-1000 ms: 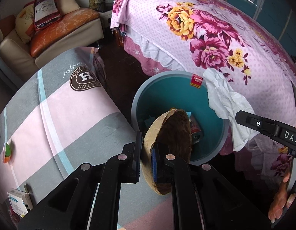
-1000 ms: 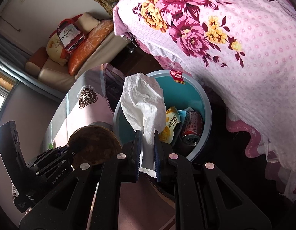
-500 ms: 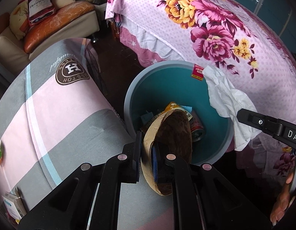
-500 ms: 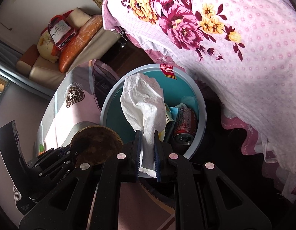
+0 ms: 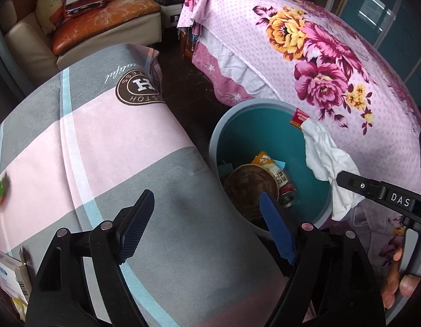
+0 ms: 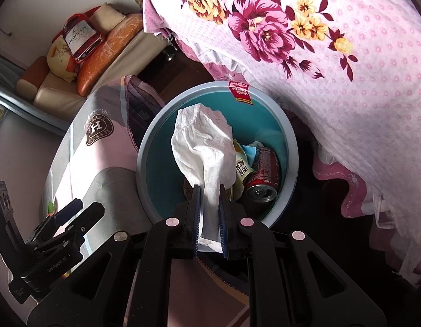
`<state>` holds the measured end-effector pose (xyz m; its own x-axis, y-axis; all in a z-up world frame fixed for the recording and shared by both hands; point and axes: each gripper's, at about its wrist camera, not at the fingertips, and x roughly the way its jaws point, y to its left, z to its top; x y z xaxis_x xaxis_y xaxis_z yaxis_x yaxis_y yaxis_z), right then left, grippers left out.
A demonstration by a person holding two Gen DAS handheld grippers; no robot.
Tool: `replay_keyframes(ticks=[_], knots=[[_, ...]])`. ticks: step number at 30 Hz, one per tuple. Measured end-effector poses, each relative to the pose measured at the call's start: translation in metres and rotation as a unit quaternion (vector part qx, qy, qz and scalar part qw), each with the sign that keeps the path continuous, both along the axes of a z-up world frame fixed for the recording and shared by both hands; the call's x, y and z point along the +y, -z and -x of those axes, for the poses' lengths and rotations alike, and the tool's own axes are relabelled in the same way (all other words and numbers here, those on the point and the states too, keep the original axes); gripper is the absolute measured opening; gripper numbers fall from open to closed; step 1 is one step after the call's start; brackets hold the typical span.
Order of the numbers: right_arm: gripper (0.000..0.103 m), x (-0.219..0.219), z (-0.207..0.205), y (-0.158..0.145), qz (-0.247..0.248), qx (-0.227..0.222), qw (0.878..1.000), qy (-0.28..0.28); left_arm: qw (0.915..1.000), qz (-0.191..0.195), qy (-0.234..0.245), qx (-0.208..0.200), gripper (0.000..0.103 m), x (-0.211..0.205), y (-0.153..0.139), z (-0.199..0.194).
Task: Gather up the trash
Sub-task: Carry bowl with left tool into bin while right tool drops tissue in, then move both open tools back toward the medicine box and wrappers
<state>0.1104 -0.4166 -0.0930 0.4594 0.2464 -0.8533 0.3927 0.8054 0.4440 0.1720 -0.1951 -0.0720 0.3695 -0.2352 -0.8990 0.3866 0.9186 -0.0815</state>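
Note:
A teal bin (image 5: 239, 124) (image 6: 289, 147) stands on the floor between two covered surfaces. A brown paper bowl (image 5: 250, 188) lies inside it with a yellow snack wrapper (image 5: 270, 164) and a red can (image 6: 265, 171). My left gripper (image 5: 207, 220) is open and empty over the bin's near rim; it also shows in the right wrist view (image 6: 71, 215). My right gripper (image 6: 209, 209) is shut on a crumpled white tissue (image 6: 203, 144) and holds it above the bin; the tissue also shows in the left wrist view (image 5: 327, 160).
A pink and grey checked cloth (image 5: 101, 147) covers the surface at left, with a small box (image 5: 9, 272) at its edge. A pink floral bedspread (image 5: 305, 54) lies to the right. A sofa with cushions (image 5: 82, 19) stands at the back.
My left gripper has opened and the brown bowl has dropped from it into the bin. My right gripper still holds the tissue over the bin.

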Motion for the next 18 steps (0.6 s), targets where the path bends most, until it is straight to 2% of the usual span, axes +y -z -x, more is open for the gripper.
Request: replay_keyframes(ticks=[3,4,5,6,7,9,11,15,18], knots=[[0.014,0.003,-0.003,0.003,0.002,0.008,1.0,-0.001,0.9999,0.009,-0.009,0.011,0.085,0.011,0.001,0.001],[0.018,0.005,-0.004,0.004,0.002,0.011,1.0,0.0,0.9998,0.012,-0.011,0.014,0.085,0.015,0.001,0.002],[0.024,0.005,-0.005,0.005,0.003,0.013,1.0,0.001,0.9997,0.014,-0.014,0.018,0.086,0.017,0.002,0.002],[0.043,0.006,-0.005,0.006,0.002,0.015,1.0,0.003,0.9995,0.017,-0.015,0.021,0.088,0.02,0.002,0.003],[0.054,0.006,-0.005,0.006,0.004,0.017,1.0,0.006,0.9994,0.02,-0.016,0.024,0.088,0.022,0.003,0.003],[0.056,0.009,-0.006,0.005,0.01,0.017,1.0,0.006,0.9993,0.02,-0.019,0.025,0.09,0.025,0.004,0.005],[0.064,0.012,-0.007,0.005,0.01,0.022,1.0,0.004,0.9993,0.019,-0.018,0.028,0.091,0.029,0.005,0.007],[0.073,0.018,-0.006,0.002,0.013,0.026,1.0,0.001,0.9993,0.02,-0.017,0.028,0.091,0.036,0.004,0.012],[0.075,0.025,-0.005,0.001,0.006,0.033,0.999,-0.001,0.9988,0.032,-0.015,0.034,0.091,0.043,0.002,0.016]])
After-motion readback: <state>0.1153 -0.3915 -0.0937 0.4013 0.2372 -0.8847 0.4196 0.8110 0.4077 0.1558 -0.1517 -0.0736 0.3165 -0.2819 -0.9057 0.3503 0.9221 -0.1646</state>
